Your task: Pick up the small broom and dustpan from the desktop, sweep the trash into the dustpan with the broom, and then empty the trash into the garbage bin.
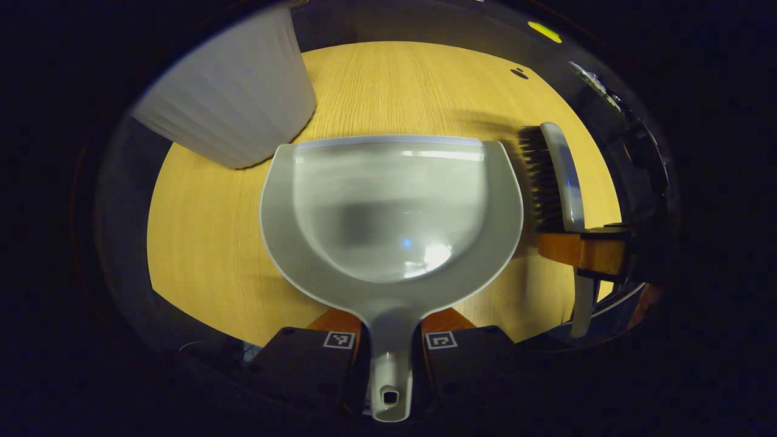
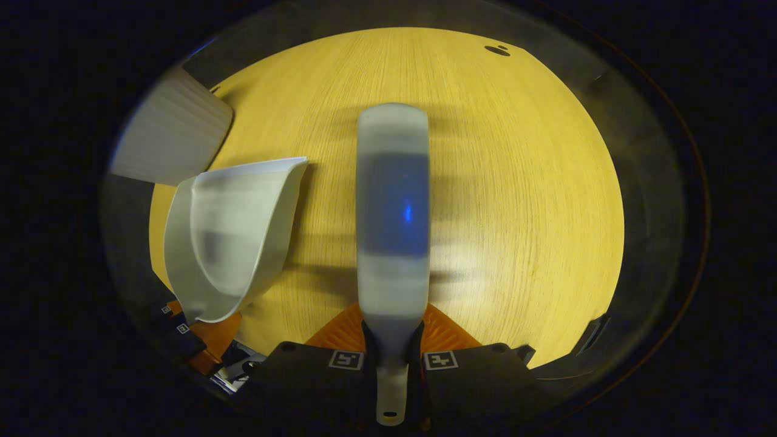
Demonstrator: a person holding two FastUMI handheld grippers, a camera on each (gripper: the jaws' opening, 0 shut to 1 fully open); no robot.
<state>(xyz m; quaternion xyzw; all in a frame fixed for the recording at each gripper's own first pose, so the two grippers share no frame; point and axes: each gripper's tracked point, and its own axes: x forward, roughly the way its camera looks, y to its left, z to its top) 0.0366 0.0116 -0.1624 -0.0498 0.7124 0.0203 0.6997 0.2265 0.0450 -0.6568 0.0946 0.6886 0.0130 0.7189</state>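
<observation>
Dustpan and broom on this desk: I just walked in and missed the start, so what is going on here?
A person is working with two handheld grippers. The left gripper is shut on the dustpan handle, and the pan looks empty. The right gripper is shut on the broom handle, just to the dustpan's right. A white garbage bin stands on the wooden desktop beyond the dustpan. No trash is visible on the desktop.

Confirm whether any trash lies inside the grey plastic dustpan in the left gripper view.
No: the grey plastic dustpan, held by the left gripper, shows a bare, glossy scoop.
</observation>
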